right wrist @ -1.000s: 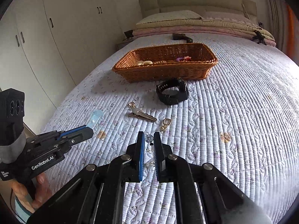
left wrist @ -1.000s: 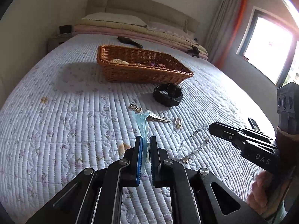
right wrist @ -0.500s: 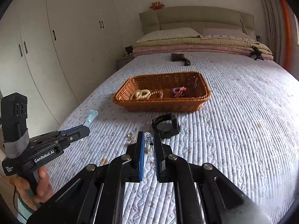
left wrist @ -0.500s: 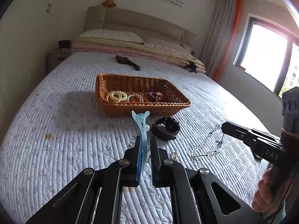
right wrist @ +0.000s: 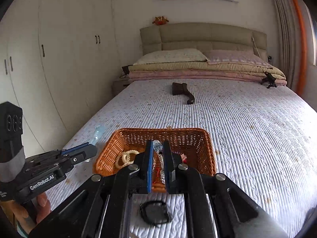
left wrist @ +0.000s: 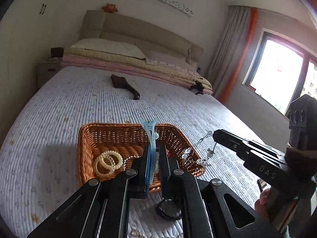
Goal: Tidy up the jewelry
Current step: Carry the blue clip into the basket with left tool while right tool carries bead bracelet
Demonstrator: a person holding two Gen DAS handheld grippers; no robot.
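blue clip (left wrist: 151,138), crystal chain (left wrist: 198,154) aloft

basket (left wrist: 184,138) on bed (left wrist: 59,107), bracelets (left wrist: 108,161) inside (left part)

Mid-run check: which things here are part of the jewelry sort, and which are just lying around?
Job:
- wicker basket
- blue hair clip, in left gripper
- crystal chain, in right gripper
- cream hair ties
- black watch

Bystanders:
- brown brush
- pillow

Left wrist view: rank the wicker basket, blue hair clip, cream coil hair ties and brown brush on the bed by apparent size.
1. wicker basket
2. blue hair clip, enlarged by sitting close to the lens
3 and 4. cream coil hair ties and brown brush look alike; the brush lies far back, so unranked.
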